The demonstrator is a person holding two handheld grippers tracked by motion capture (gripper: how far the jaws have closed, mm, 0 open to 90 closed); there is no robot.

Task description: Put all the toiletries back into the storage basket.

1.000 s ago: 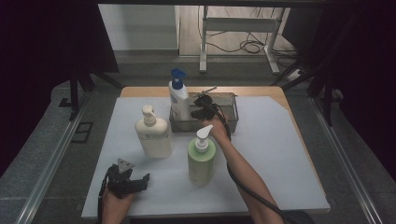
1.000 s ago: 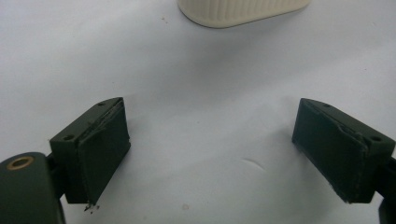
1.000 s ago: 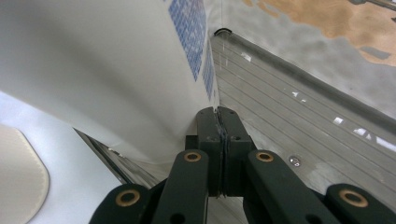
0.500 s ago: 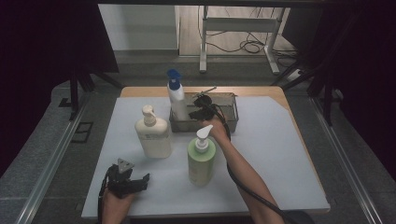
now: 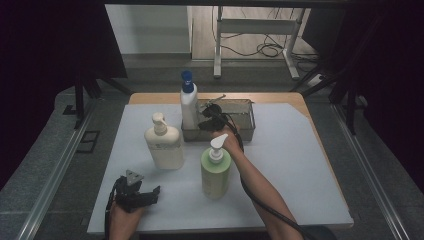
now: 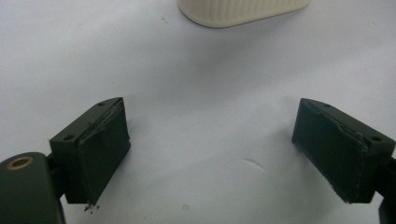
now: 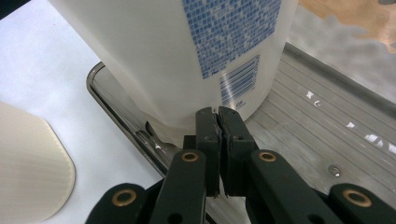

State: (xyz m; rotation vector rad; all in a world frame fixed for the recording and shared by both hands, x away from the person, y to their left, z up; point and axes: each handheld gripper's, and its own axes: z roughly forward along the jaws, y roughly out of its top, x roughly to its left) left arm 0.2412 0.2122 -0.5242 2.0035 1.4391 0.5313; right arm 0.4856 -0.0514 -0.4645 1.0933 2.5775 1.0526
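A white bottle with a blue cap (image 5: 188, 102) stands at the left end of a metal tray (image 5: 248, 125) at the back of the white mat. My right gripper (image 5: 205, 123) is shut with nothing between its jaws. In the right gripper view its tips (image 7: 218, 114) press against the lower side of the white bottle (image 7: 187, 51), just above the tray's rim (image 7: 116, 100). My left gripper (image 5: 146, 195) rests near the mat's front left corner and is open. In the left gripper view its jaws (image 6: 210, 149) stand wide apart over bare mat.
A cream pump bottle (image 5: 163, 143) stands left of centre, and its base shows ahead of the left gripper (image 6: 243, 9). A green pump bottle (image 5: 215, 171) stands beside the right forearm. The tray's right part (image 7: 322, 135) holds nothing.
The white bottle's top has shifted slightly to the left and stands a little higher. The right gripper stays at its base. The left gripper has not moved.
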